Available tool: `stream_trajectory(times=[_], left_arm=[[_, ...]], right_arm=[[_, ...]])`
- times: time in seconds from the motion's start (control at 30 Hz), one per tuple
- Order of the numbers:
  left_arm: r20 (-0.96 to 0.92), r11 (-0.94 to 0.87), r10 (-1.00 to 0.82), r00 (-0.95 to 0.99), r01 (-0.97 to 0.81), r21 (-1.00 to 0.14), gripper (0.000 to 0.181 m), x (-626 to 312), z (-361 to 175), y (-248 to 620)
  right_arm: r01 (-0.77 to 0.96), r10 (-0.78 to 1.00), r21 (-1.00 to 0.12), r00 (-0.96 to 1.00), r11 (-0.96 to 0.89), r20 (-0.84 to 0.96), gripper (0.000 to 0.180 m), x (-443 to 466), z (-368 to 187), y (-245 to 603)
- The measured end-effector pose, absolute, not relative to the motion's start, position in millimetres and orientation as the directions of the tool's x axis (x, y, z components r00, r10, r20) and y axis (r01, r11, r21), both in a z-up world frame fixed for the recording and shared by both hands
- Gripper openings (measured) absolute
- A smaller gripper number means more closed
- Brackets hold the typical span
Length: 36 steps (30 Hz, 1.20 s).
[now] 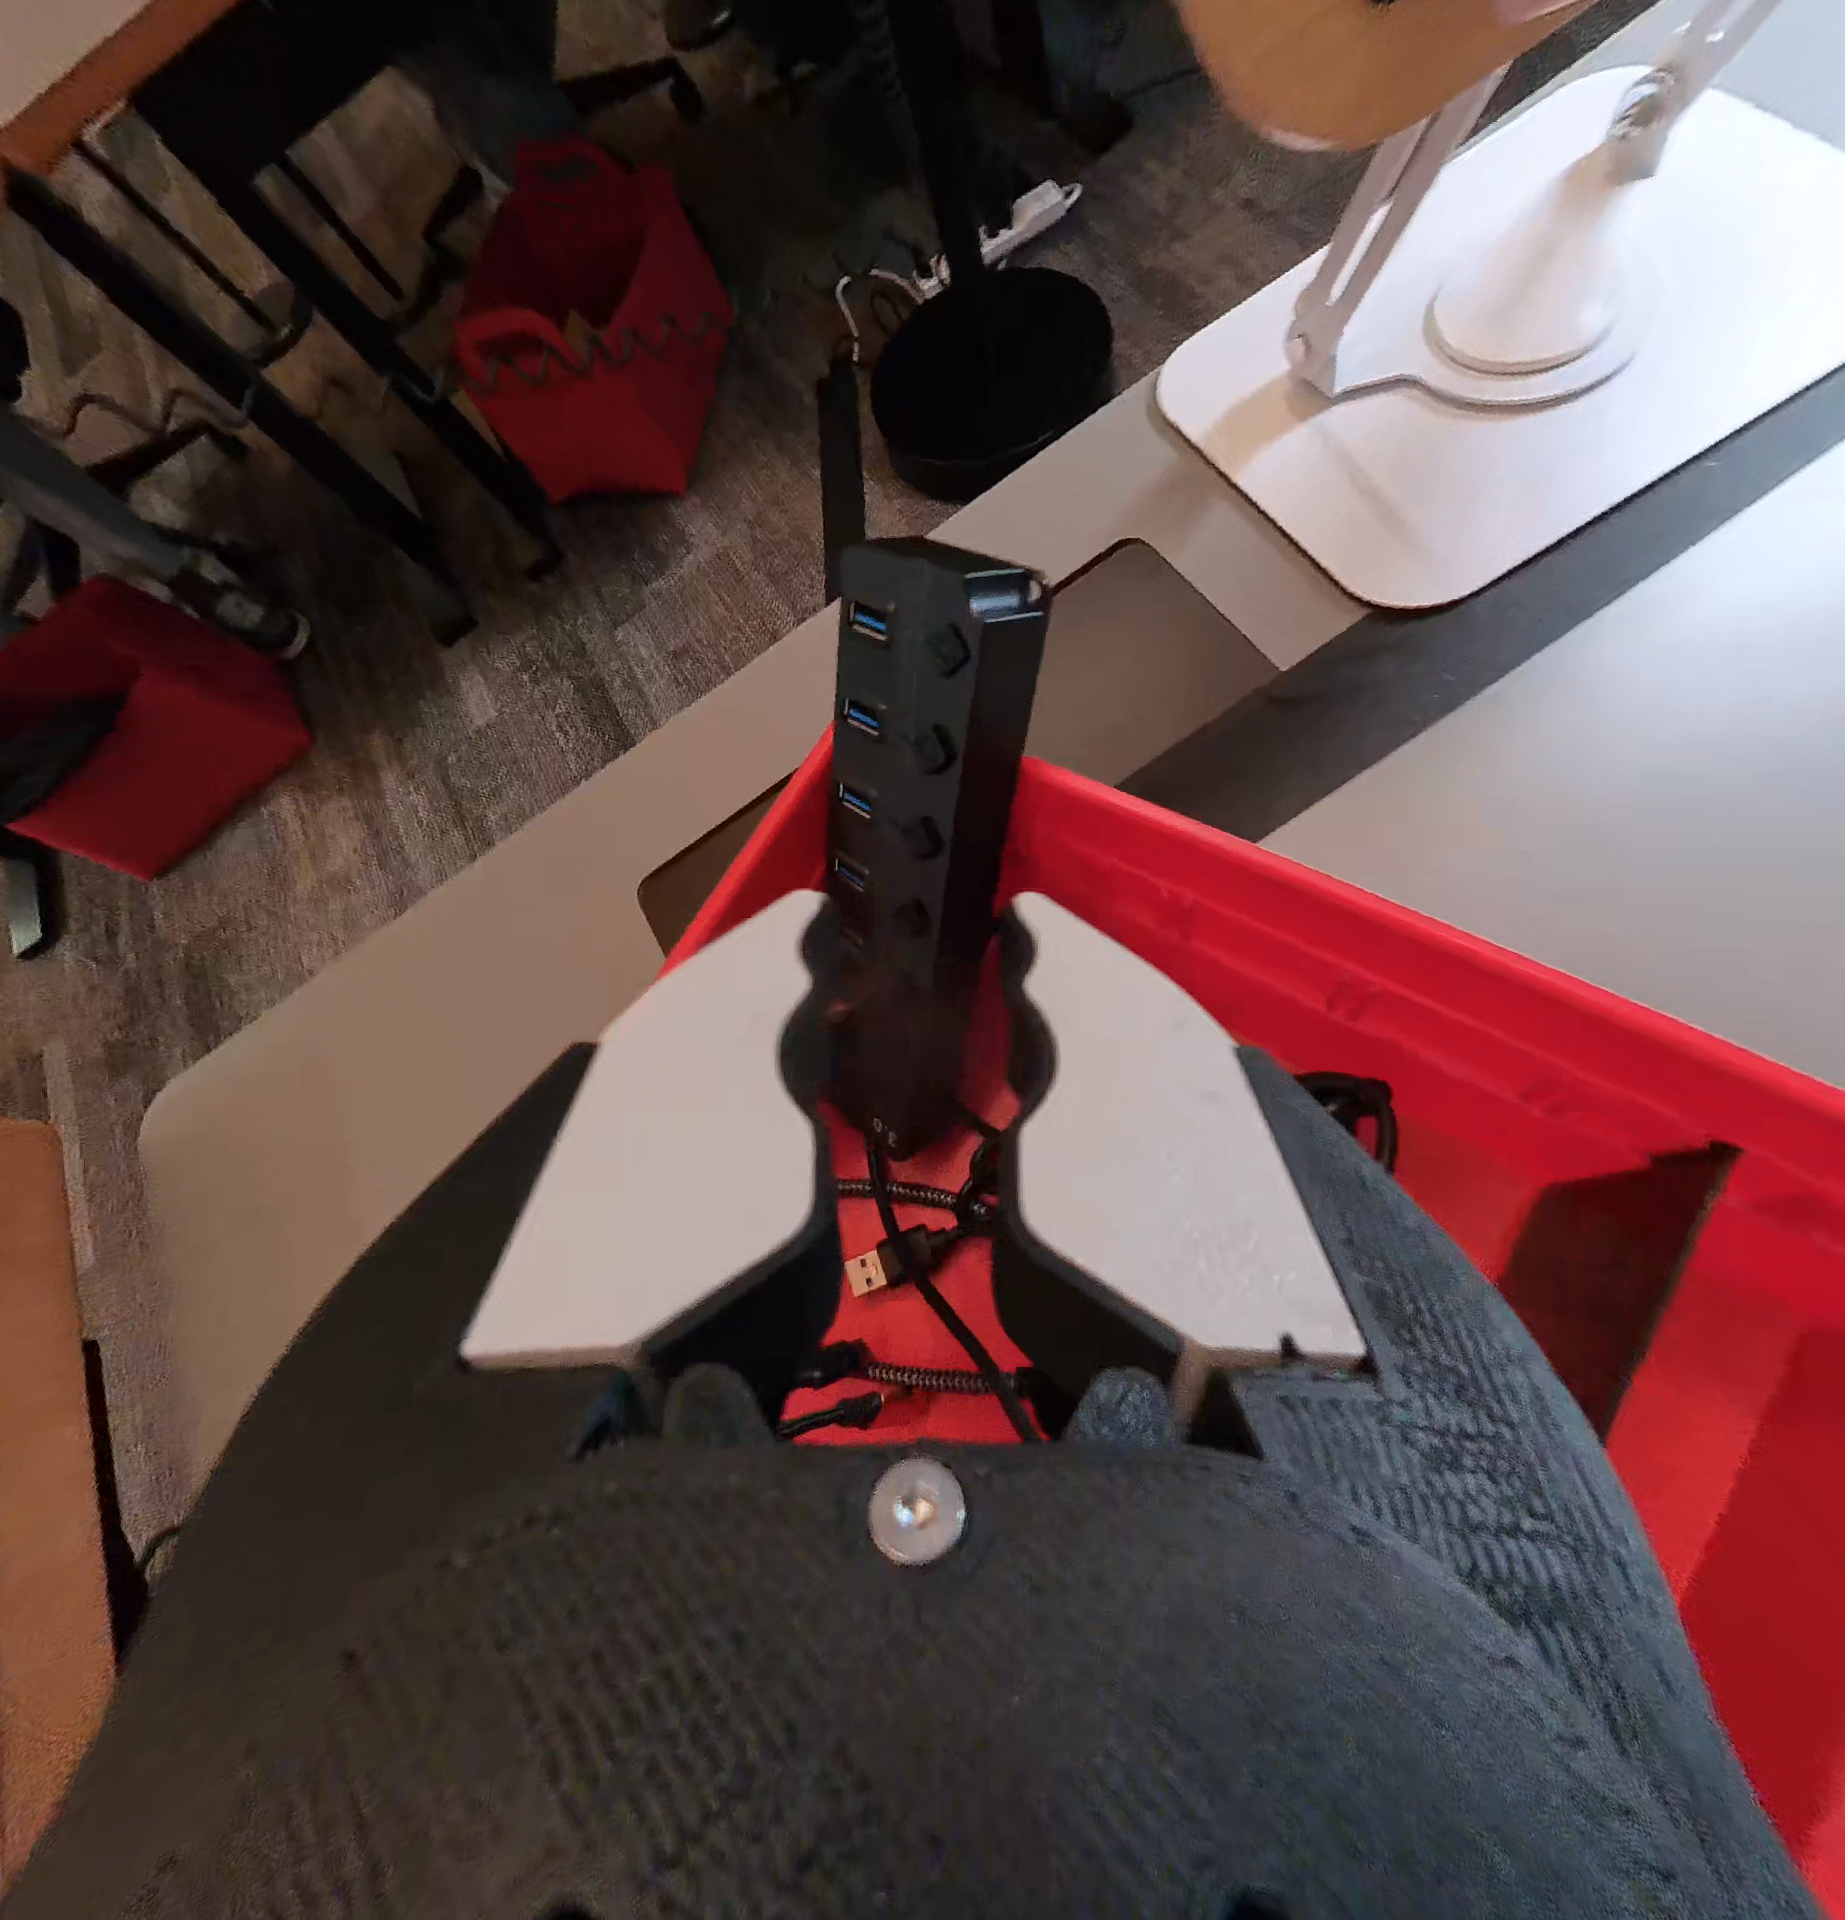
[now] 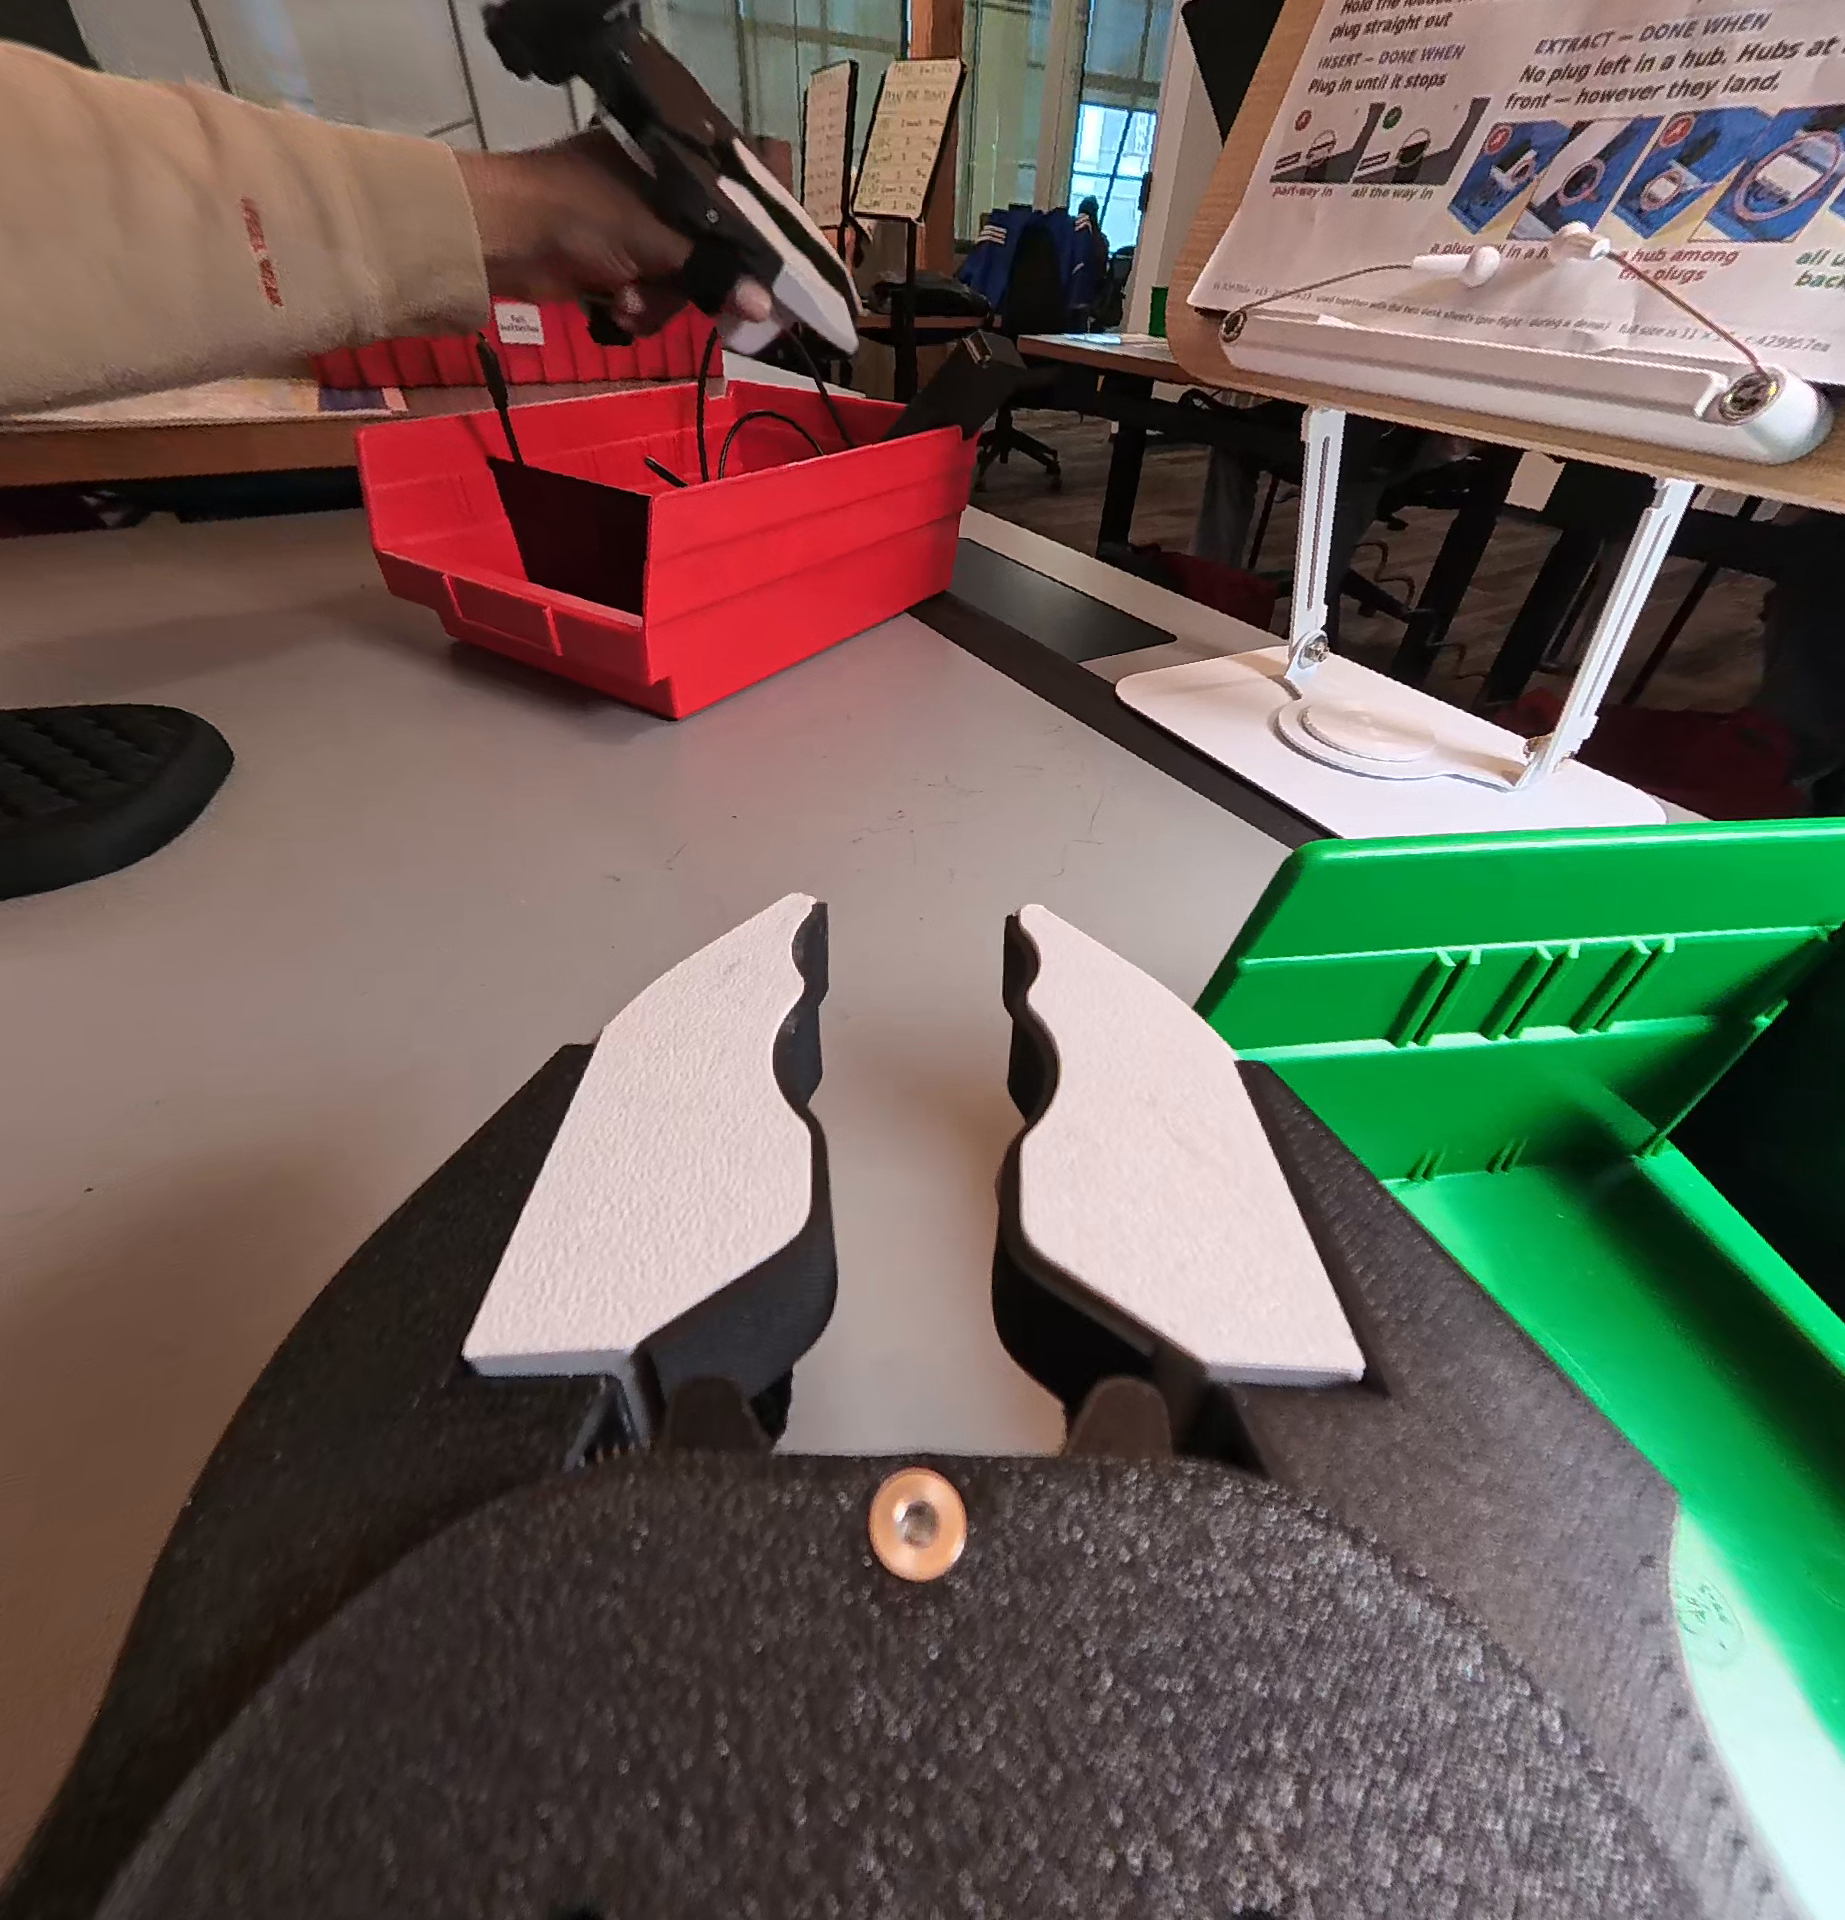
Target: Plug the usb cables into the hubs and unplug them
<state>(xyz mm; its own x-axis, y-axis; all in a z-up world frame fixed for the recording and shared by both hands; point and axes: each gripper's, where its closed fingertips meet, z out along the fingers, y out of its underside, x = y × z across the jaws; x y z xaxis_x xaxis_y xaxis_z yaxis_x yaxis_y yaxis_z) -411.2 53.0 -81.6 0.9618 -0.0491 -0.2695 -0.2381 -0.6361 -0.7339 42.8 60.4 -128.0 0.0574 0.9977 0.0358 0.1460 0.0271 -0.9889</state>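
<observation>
My left gripper (image 1: 916,940) is shut on the lower end of a long black USB hub (image 1: 923,748) with blue ports and holds it over the far corner of a red bin (image 1: 1417,966). Black braided cables (image 1: 918,1226) with a bare USB plug (image 1: 868,1270) lie in the bin below. My right gripper (image 2: 916,940) is open and empty, low over the grey table (image 2: 482,883). The right wrist view shows the left gripper (image 2: 793,281) in a person's hand above the red bin (image 2: 689,561), with the hub (image 2: 959,390) jutting over the bin's right corner and cables hanging.
A green bin (image 2: 1572,1091) stands right beside my right gripper. A white stand (image 2: 1417,727) holds an instruction sheet (image 2: 1572,156) at the back right. A black padded rest (image 2: 66,790) lies at the left. Past the table edge are red bags (image 1: 596,332) and chair legs on the floor.
</observation>
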Motion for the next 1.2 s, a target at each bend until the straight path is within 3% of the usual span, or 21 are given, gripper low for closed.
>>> stream_trajectory(times=[0.13,0.27,0.37,0.43,0.57,0.9,1.2], left_arm=[[-0.311,-0.685,-0.003,0.950,-0.229,-0.692,0.057,-422,-106,65],[-0.368,-0.748,0.004,0.930,-0.242,-0.618,0.063,-428,-135,79],[-0.421,-0.805,-0.008,0.907,-0.255,-0.536,0.060,-434,-157,86],[-0.514,-0.831,-0.013,0.858,-0.294,-0.471,0.042,-441,-162,86],[-0.535,-0.833,-0.020,0.844,-0.310,-0.458,0.032,-437,-146,83],[-0.497,-0.671,0.011,0.868,-0.362,-0.647,0.027,-391,24,44],[-0.488,-0.179,-0.119,0.865,-0.502,-0.846,0.027,-255,183,-3]], right_arm=[[0.146,0.998,-0.989,0.056,0.028,0.036,0.032,43,-128,60],[0.147,0.998,-0.989,0.053,0.031,0.039,0.032,43,-128,60],[0.148,0.998,-0.988,0.054,0.037,0.045,0.032,44,-127,60],[0.148,0.997,-0.988,0.056,0.041,0.049,0.032,44,-127,61],[0.143,0.997,-0.989,0.050,0.047,0.055,0.032,45,-125,60],[0.135,0.998,-0.989,0.026,0.054,0.058,0.032,43,-123,50],[0.100,0.988,-0.985,0.052,0.140,0.146,0.036,29,-82,38]])
